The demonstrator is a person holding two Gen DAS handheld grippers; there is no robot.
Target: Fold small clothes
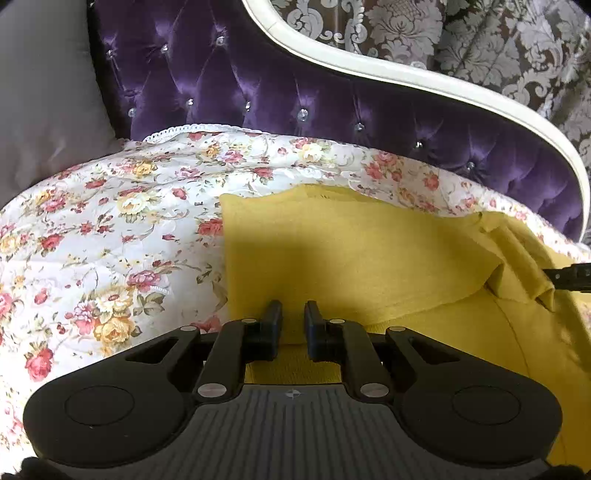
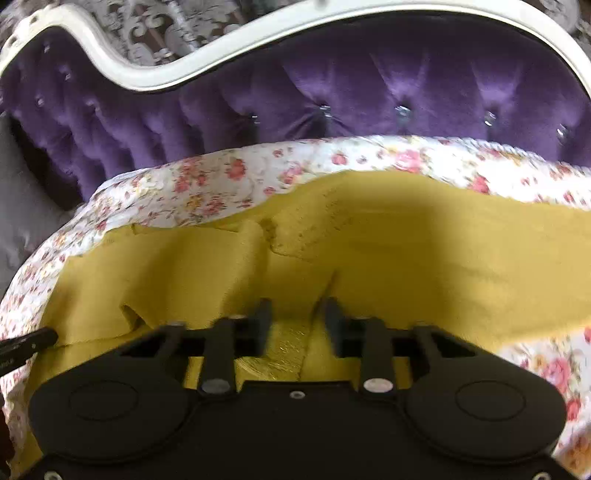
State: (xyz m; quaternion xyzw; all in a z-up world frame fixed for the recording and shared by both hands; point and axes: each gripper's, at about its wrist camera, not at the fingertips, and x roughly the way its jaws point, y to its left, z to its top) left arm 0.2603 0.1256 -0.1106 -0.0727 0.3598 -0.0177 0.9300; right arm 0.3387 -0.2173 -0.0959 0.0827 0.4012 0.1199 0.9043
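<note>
Soft mustard knit garment [image 1: 351, 251], rumpled.

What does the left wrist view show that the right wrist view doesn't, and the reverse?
Only left wrist: the garment's left edge with a broad stretch of bare floral bedspread beside it. Only right wrist: a shiny ribbed band between its fingers, and quilt right of the cloth. Both: the yellow garment, purple tufted headboard, patterned wallpaper.

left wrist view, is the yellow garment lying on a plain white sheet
No, the yellow garment lies on a floral quilt.
</note>
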